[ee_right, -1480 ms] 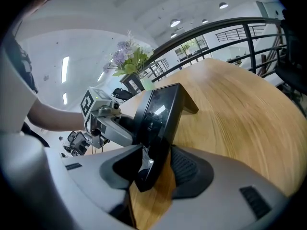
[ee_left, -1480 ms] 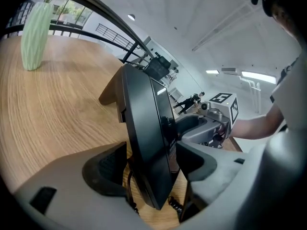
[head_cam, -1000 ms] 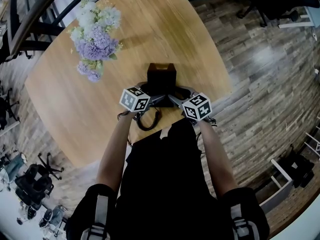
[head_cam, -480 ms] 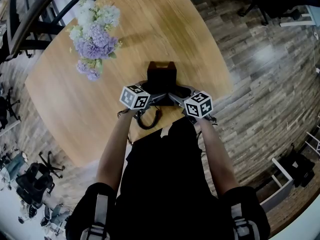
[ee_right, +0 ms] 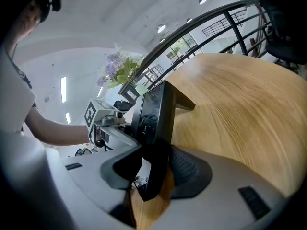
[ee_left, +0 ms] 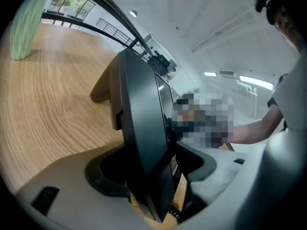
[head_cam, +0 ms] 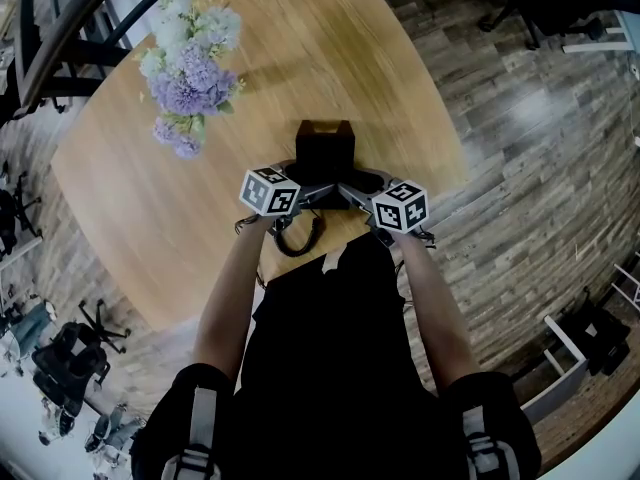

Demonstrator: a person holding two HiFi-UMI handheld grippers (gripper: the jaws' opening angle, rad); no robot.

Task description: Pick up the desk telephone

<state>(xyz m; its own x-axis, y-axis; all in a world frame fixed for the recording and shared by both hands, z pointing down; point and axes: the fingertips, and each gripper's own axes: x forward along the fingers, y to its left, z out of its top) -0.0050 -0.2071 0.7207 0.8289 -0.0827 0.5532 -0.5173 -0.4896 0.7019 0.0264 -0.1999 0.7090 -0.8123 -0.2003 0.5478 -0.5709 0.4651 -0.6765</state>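
Clamping from both sides, the two hand-held grippers had the black plastic desk telephone (head_cam: 323, 151) pinched between them near the 6 o'clock edge of the light oak-grain wooden table (head_cam: 200, 218). The left gripper (head_cam: 308, 195) came in from the telephone's 7 o'clock. In the left gripper view its grey jaws were pressed onto the telephone's thin dark body (ee_left: 139, 119), one jaw on each face. The right gripper (head_cam: 352, 191) came in from the telephone's 5 o'clock. In the right gripper view its jaws were likewise closed on the upright slab (ee_right: 156, 109), with the ribbed dark pad at the slab's 3 o'clock flat against it.

The left gripper's white cube with black square markers (head_cam: 270, 192) sat at about 8 o'clock from the telephone. The right gripper's matching cube (head_cam: 401, 208) sat at about 4 o'clock. The left cube also showed past the telephone in the right gripper view (ee_right: 96, 111).

A black coiled cord (head_cam: 297, 238) looped down at the telephone's 6 o'clock, over the table edge. Whether the telephone's base was clear of the wood could not be told.

A bunch of lilac and white flowers (head_cam: 190, 73) stood well apart at the telephone's 10 o'clock, in a pale green vase (ee_left: 26, 23). Grey-brown plank flooring (head_cam: 520, 168) lay around the table from 1 to 5 o'clock.
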